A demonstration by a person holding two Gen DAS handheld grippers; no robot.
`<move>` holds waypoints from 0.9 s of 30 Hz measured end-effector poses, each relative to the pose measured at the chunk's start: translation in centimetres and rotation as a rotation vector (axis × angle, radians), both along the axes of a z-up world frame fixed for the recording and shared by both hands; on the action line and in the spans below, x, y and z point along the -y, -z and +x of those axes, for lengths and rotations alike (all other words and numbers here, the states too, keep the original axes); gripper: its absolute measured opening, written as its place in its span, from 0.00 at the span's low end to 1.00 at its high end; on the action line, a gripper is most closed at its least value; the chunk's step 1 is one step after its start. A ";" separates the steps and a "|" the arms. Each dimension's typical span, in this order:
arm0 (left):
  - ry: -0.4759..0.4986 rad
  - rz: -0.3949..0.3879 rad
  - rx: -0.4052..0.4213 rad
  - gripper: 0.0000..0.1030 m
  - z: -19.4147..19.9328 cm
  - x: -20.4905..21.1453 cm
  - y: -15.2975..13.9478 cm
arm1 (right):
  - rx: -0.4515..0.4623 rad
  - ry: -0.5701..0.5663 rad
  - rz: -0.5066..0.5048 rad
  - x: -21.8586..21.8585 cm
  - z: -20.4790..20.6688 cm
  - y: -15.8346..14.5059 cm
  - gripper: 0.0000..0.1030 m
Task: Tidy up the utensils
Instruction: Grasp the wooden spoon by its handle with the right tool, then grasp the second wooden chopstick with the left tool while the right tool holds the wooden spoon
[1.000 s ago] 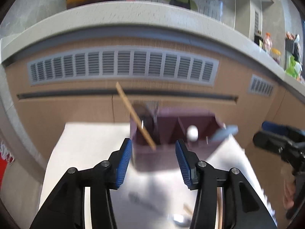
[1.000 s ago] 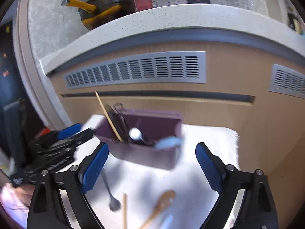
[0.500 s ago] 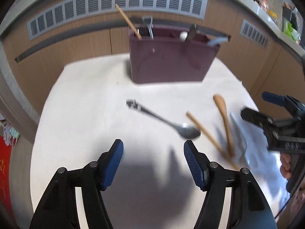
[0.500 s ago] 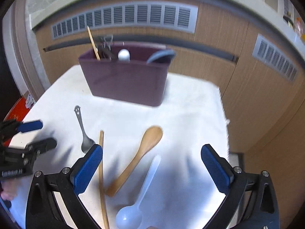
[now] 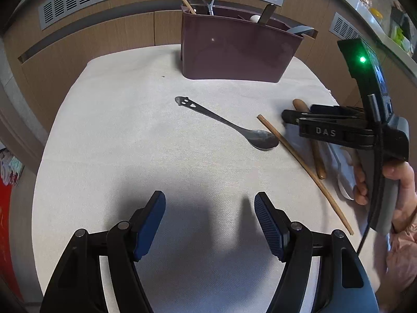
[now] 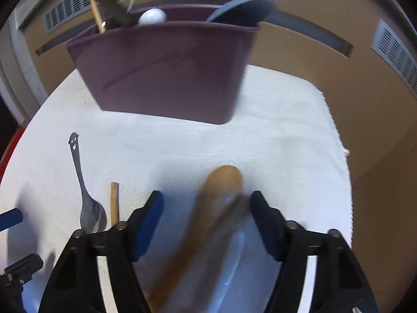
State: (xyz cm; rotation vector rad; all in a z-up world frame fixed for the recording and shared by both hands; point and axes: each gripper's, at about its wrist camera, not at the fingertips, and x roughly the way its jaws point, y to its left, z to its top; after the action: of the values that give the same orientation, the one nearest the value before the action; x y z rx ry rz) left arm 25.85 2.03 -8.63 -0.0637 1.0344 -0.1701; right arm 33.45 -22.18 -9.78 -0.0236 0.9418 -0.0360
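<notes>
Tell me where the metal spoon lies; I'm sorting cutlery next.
In the left wrist view, the metal spoon lies flat on the white cloth, before the purple caddy, beside the chopstick.

a table under a white cloth [image 5: 125, 135] carries a maroon utensil caddy [image 5: 234, 49] at its far edge. in front of it lie a metal spoon [image 5: 229, 125], a long chopstick [image 5: 302, 167], a wooden spoon [image 6: 221, 185] and a white plastic spoon [image 5: 344, 174], all close together.
</notes>
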 end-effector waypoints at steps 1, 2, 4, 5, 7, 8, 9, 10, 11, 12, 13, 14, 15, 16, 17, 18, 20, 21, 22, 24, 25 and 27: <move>0.004 -0.003 -0.003 0.69 0.0 0.1 -0.1 | 0.002 -0.007 0.004 -0.2 0.0 -0.1 0.53; 0.008 -0.005 -0.006 0.69 0.0 0.2 -0.1 | -0.004 -0.019 0.018 -0.2 0.0 -0.1 0.38; 0.017 -0.009 -0.014 0.69 0.1 0.6 -0.2 | -0.019 -0.047 0.052 -0.2 -0.3 -0.4 0.26; 0.021 -0.011 -0.019 0.69 0.1 0.8 -0.1 | -0.024 -0.048 0.054 -0.1 -0.5 -0.5 0.26; 0.034 -0.019 -0.030 0.69 0.3 1.3 -0.1 | -0.019 -0.052 0.076 0.3 -1.5 -0.9 0.26; 0.039 -0.025 -0.035 0.69 0.4 1.5 -0.1 | -0.016 -0.053 0.090 0.7 -2.1 -1.2 0.25; 0.045 -0.035 -0.044 0.69 0.5 1.8 0.0 | -0.014 -0.054 0.099 0.9 -2.6 -1.4 0.25; 0.050 -0.044 -0.054 0.69 0.8 2.1 0.0 | -0.012 -0.054 0.115 1.4 -3.3 -1.7 0.25; 0.055 -0.053 -0.062 0.69 1.0 2.5 0.0 | -0.008 -0.054 0.130 1.8 -3.9 -1.9 0.25; 0.060 -0.066 -0.070 0.69 1.2 2.8 0.0 | -0.006 -0.052 0.146 2.4 -4.9 -2.2 0.25; 0.068 -0.085 -0.080 0.69 1.4 3.2 0.0 | -0.006 -0.051 0.154 2.6 -5.5 -2.4 0.25; 0.077 -0.106 -0.089 0.69 1.7 3.7 -0.1 | -0.008 -0.051 0.167 2.9 -6.4 -2.6 0.25; 0.086 -0.128 -0.098 0.69 2.1 4.1 -0.2 | -0.009 -0.053 0.175 3.2 -6.9 -2.6 0.25; 0.098 -0.156 -0.110 0.69 2.5 4.5 -0.2 | -0.009 -0.057 0.186 3.4 -7.8 -2.7 0.25; 0.103 -0.180 -0.123 0.69 3.2 4.9 -0.1 | -0.008 -0.058 0.190 3.5 -8.2 -2.7 0.24; 0.099 -0.189 -0.132 0.69 3.8 5.3 0.0 | -0.005 -0.057 0.194 3.8 -8.9 -2.7 0.24; 0.073 -0.162 -0.148 0.69 5.2 6.2 0.3 | 0.000 -0.055 0.207 4.0 -9.5 -2.7 0.24; 0.063 -0.141 -0.146 0.69 5.5 6.6 0.3 | 0.001 -0.053 0.212 4.2 -9.5 -2.8 0.24; 0.056 -0.102 -0.134 0.69 6.0 7.3 0.3 | 0.008 -0.048 0.216 4.3 -9.8 -2.9 0.24; 0.063 -0.035 -0.110 0.69 6.2 8.5 0.4 | 0.014 -0.042 0.217 4.5 -10.7 -2.9 0.24; 0.078 0.013 -0.092 0.69 6.1 9.2 0.5 | 0.013 -0.041 0.218 4.6 -10.8 -2.8 0.24; 0.113 0.117 -0.060 0.69 5.6 10.2 0.7 | 0.002 -0.040 0.229 4.8 -11.2 -2.4 0.24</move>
State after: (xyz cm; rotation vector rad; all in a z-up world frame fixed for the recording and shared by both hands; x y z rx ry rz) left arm 31.44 -8.19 -9.33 0.0964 1.1065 -0.2108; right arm 22.23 -26.99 -7.34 0.1690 0.9380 0.1089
